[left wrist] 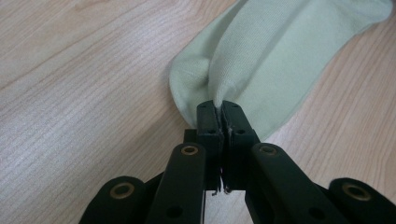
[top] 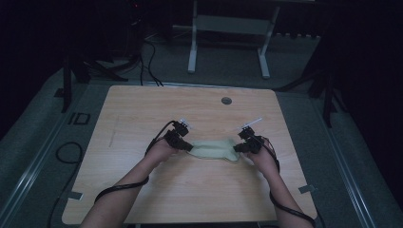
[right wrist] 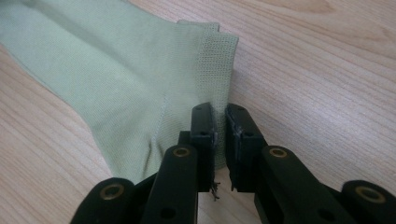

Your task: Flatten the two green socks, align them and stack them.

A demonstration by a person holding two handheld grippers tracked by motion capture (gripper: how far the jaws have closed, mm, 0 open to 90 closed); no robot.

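The black two-jaw left tongs [left wrist: 219, 109] rise from the bottom edge, their jaws pressed together on a raised fold of a pale green knitted sock [left wrist: 275, 56]. The pinched fabric stands up as a ridge that runs away from the jaw tips toward the upper right. The rest of the sock lies flat on the light wood-grain desk [left wrist: 79, 93], its rounded end just left of the jaws and its length stretching to the top right corner. Brass-coloured rivets show on the tongs' black links.
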